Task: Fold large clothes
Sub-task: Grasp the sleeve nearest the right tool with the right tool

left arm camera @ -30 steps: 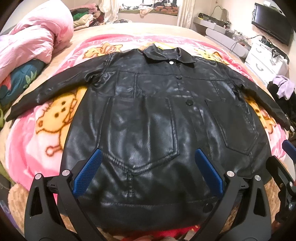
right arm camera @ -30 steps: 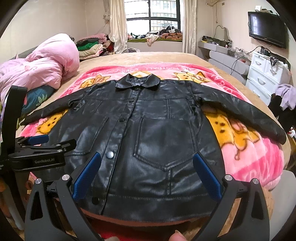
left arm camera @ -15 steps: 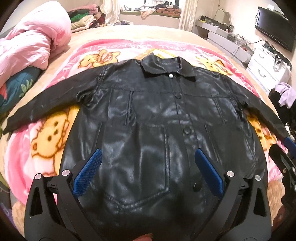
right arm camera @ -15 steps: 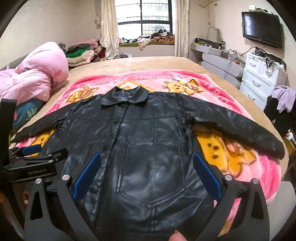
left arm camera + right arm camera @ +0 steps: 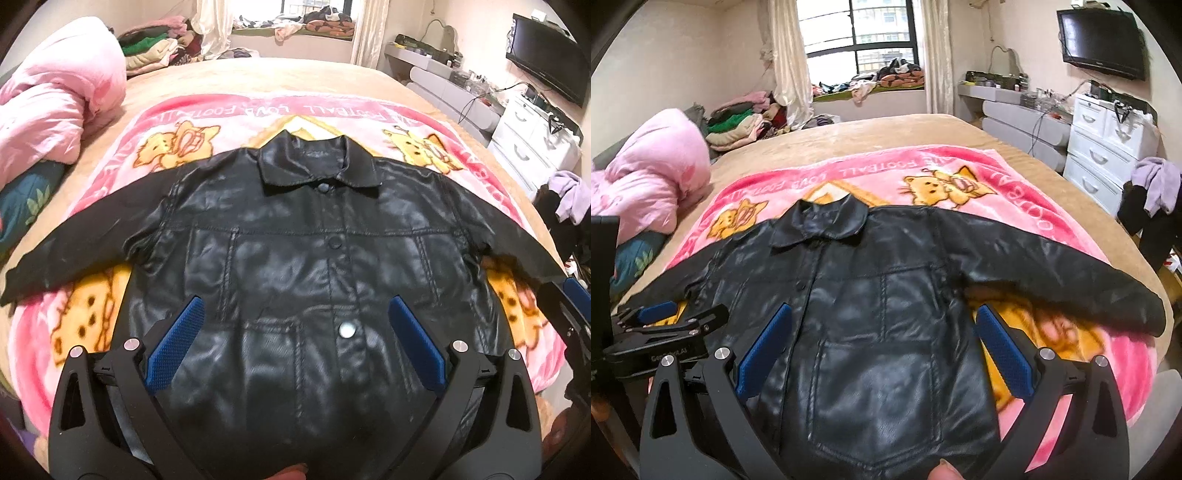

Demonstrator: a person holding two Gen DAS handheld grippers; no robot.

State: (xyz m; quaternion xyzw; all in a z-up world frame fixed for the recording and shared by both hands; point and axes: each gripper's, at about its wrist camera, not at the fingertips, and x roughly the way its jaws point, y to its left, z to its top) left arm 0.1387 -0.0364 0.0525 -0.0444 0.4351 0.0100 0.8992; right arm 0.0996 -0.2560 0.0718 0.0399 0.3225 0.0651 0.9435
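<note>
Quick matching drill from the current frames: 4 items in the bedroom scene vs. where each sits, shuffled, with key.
Items:
1. black jacket
2. pink duvet
3. TV
4. purple garment

Places:
A. mounted on the wall, upper right
B. bundled at the left side of the bed
C. spread flat on the pink cartoon blanket, sleeves out
D. draped over something dark, right of the bed

Pairs: 1-C, 2-B, 3-A, 4-D
</note>
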